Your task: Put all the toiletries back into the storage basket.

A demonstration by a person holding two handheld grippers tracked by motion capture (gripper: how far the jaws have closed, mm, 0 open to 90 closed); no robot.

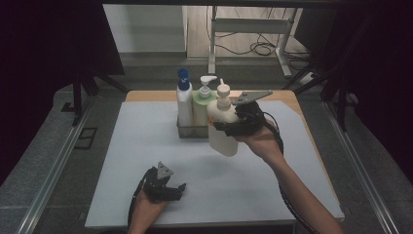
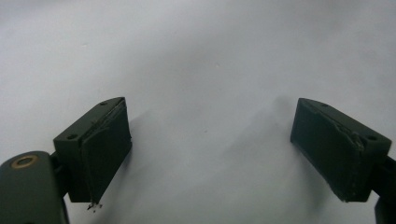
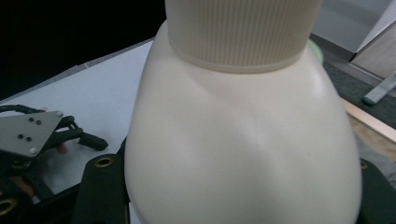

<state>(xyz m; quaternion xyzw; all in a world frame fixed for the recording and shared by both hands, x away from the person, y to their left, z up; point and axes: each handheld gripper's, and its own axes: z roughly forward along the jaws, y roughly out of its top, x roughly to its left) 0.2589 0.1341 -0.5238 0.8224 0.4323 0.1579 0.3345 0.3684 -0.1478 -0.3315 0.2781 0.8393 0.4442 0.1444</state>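
Right of centre in the high view, the right gripper (image 1: 228, 127) has the cream pump bottle (image 1: 222, 127) clamped across its upper body, jaws partway closed around the shoulder just below the ribbed collar. The bottle hangs clear of the white table mat (image 1: 146, 146), tilted a little, its base pointing down toward the middle of the frame. Just to its left sits the wire caddy (image 1: 187, 130), with the blue-capped bottle (image 1: 183, 100) and the green pump bottle (image 1: 202, 100) standing upright inside.

In the right gripper view the cream bottle's shoulder (image 3: 243, 140) swells between the two black jaws — smooth, glossy plastic, so I'd call it slippery, and the rounded taper there gives the pads a sloping seat. It looks stiff enough not to dent much, but if it is full it will be bottom-heavy and want to swing. A hold lower down, on the straighter wall of the body, would probably sit more securely than this shoulder; the pump head is no place to grab.

Lower left of the high view, the left gripper (image 1: 171, 189) rests low over the mat — in its own view the jaws stand wide apart with nothing but the white surface (image 2: 205, 56) between them.
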